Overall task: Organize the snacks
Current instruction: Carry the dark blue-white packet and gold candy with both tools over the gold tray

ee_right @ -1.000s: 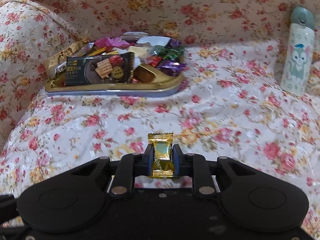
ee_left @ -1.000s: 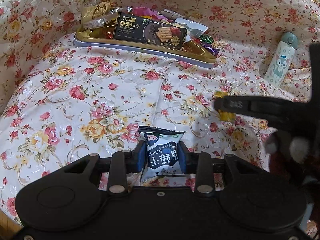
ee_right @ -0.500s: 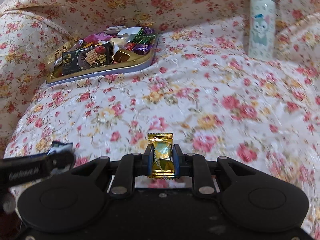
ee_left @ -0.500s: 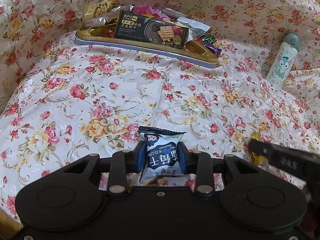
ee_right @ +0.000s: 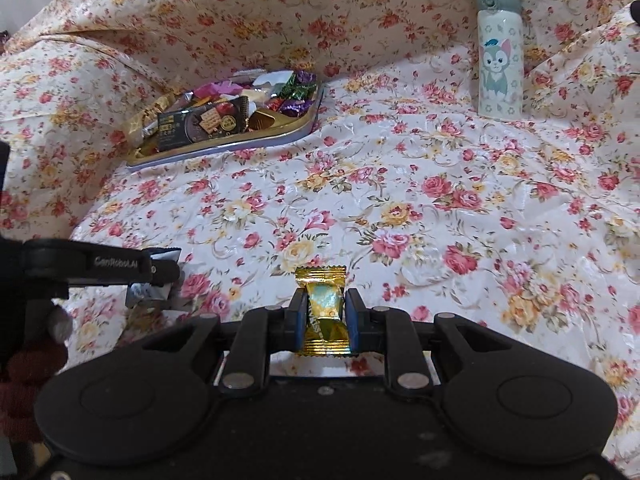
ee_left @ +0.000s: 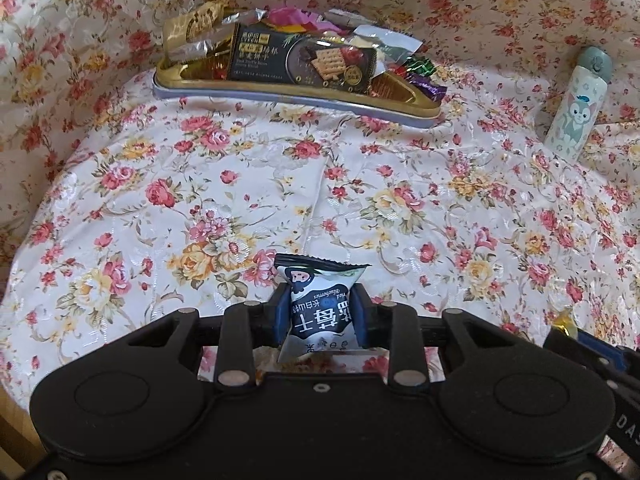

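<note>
A blue and white snack packet (ee_left: 320, 314) sits between the blue pads of my left gripper (ee_left: 320, 300), whose jaws are closing on it and pinch its sides. My right gripper (ee_right: 322, 308) is shut on a gold-wrapped candy (ee_right: 322, 300) that stands upright in its jaws. Both grippers hover low over the floral cloth, side by side. A gold tray (ee_left: 280, 96) at the back holds a dark cracker box (ee_left: 300, 60) and several wrapped sweets. In the right wrist view the tray (ee_right: 224, 146) lies far left, with my left gripper (ee_right: 160, 276) at the left edge.
A pale cartoon-cat bottle (ee_left: 576, 100) stands upright at the back right, also tall in the right wrist view as the bottle (ee_right: 500, 52). Floral cloth (ee_left: 240, 184) covers the whole surface and rises as folds behind the tray.
My right gripper has swung with the gold candy from mid right to the lower right corner of the left view. The left gripper has kept its place and squeezed the packet narrower.
</note>
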`<action>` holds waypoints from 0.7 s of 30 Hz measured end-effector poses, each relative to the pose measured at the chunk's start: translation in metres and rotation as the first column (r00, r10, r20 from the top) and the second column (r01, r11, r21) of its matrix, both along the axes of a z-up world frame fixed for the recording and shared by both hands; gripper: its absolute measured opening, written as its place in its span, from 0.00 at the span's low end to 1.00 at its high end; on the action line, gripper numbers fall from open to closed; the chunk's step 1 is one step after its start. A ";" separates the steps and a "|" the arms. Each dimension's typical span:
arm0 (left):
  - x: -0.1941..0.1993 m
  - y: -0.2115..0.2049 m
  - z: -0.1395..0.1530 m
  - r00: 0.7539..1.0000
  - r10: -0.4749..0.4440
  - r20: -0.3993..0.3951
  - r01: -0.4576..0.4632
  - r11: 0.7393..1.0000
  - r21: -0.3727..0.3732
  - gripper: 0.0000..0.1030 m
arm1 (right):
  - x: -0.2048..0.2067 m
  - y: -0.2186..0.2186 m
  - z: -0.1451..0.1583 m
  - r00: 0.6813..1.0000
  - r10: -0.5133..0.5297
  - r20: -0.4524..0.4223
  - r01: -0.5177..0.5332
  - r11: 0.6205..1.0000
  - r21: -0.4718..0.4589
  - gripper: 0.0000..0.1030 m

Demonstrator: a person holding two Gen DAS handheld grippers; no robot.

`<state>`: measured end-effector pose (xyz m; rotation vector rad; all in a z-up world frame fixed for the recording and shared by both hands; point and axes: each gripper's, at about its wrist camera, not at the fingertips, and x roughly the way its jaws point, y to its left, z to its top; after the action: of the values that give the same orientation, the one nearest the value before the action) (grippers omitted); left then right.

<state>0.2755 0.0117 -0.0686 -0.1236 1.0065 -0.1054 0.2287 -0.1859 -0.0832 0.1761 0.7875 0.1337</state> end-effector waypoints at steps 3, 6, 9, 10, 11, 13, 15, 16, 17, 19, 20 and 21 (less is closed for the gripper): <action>-0.008 -0.005 0.010 1.000 -0.009 0.012 0.009 1.000 0.017 0.39 | -0.011 -0.005 0.005 1.000 -0.005 0.015 0.005 1.000 0.007 0.21; -0.019 -0.009 0.021 0.999 -0.026 0.022 0.025 0.999 0.024 0.39 | -0.023 -0.009 0.011 0.999 -0.010 0.030 0.010 1.000 0.017 0.21; -0.031 -0.011 0.030 0.999 -0.043 0.020 0.043 0.999 0.024 0.39 | -0.035 -0.012 0.016 0.999 -0.009 0.048 0.008 1.000 0.026 0.21; -0.035 -0.011 0.032 0.999 -0.047 0.016 0.046 0.999 0.027 0.39 | -0.040 -0.012 0.018 0.999 -0.007 0.054 0.005 1.000 0.027 0.21; -0.039 -0.011 0.034 0.999 -0.050 0.012 0.049 0.998 0.027 0.39 | -0.045 -0.014 0.019 0.998 -0.004 0.059 0.002 1.000 0.028 0.21; -0.048 -0.010 0.036 0.998 -0.058 0.001 0.058 0.998 0.027 0.39 | -0.052 -0.014 0.021 0.998 0.000 0.064 -0.002 1.000 0.029 0.21; -0.057 -0.010 0.036 0.998 -0.065 -0.012 0.066 0.998 0.025 0.39 | -0.058 -0.015 0.021 0.998 0.003 0.064 -0.005 1.000 0.030 0.21; -0.062 -0.009 0.036 0.997 -0.069 -0.019 0.069 0.997 0.024 0.39 | -0.060 -0.014 0.021 0.998 0.005 0.062 -0.007 1.000 0.030 0.21; -0.067 -0.008 0.036 0.997 -0.073 -0.026 0.073 0.997 0.025 0.39 | -0.063 -0.015 0.021 0.998 0.007 0.058 -0.009 0.999 0.031 0.21; -0.078 -0.007 0.036 0.996 -0.079 -0.037 0.080 0.996 0.027 0.39 | -0.069 -0.015 0.020 0.999 0.010 0.050 -0.011 0.999 0.033 0.21; -0.084 -0.006 0.036 0.996 -0.080 -0.042 0.081 0.996 0.029 0.39 | -0.072 -0.016 0.019 0.999 0.010 0.047 -0.012 0.999 0.035 0.21; -0.089 -0.005 0.036 0.996 -0.078 -0.047 0.079 0.996 0.029 0.39 | -0.075 -0.016 0.019 0.999 0.010 0.045 -0.012 0.999 0.036 0.21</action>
<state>0.1867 0.0065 -0.0327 -0.0587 1.0584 -0.1596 0.1533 -0.2021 -0.0643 0.2027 0.7422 0.1620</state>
